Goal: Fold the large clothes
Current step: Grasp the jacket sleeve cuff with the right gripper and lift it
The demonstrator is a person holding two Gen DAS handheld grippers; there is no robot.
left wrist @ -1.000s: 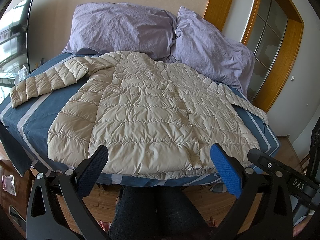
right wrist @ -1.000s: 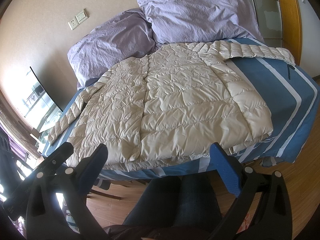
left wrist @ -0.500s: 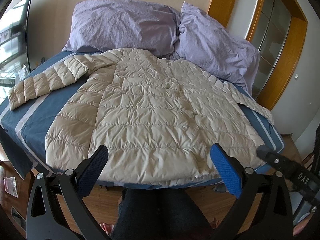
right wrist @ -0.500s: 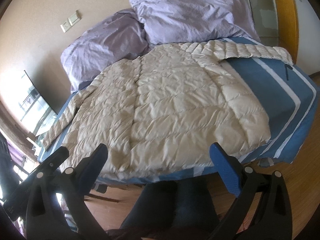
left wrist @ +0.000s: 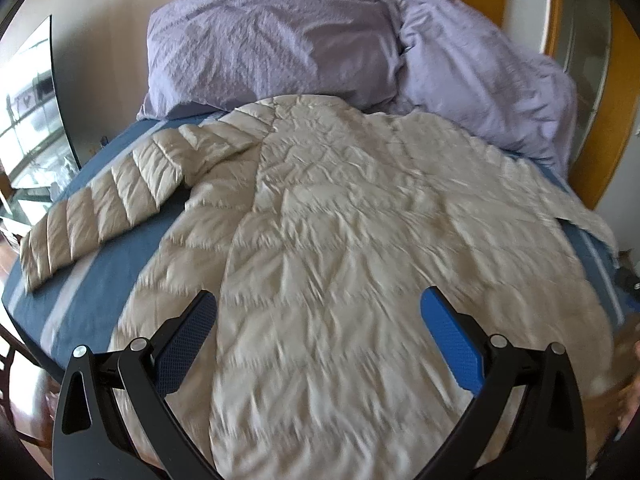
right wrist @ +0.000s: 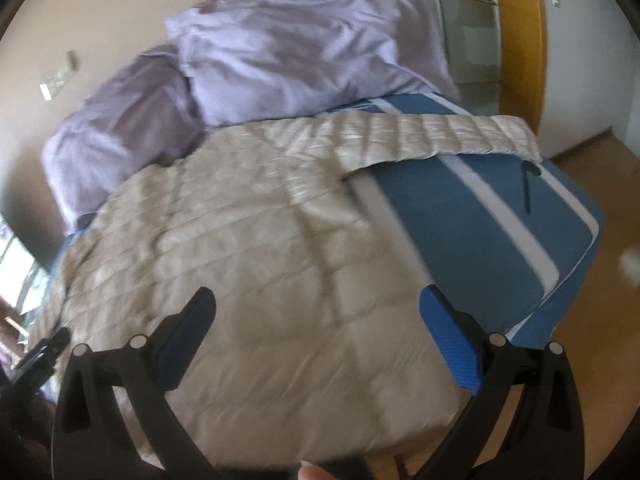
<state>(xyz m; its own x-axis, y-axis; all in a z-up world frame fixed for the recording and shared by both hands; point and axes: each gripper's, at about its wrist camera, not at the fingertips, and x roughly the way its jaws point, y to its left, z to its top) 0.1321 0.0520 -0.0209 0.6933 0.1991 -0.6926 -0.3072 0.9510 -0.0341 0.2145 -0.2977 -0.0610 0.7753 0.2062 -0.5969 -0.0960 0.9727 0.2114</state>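
Note:
A beige quilted down jacket lies spread flat on a blue striped bed, collar toward the pillows. Its left sleeve stretches out over the blue cover. In the right wrist view the same jacket fills the middle, and its right sleeve reaches toward the bed's far corner. My left gripper hovers open above the jacket's lower body, nothing between its fingers. My right gripper is open too, over the hem on the right side.
Two lilac pillows lean on the wall at the head of the bed. A glass-topped stand is at the left. A wooden door frame and wood floor lie to the right.
Both grippers have moved forward from beyond the foot of the bed to over the jacket's lower part. The person's legs have dropped out of view. The jacket has not moved.

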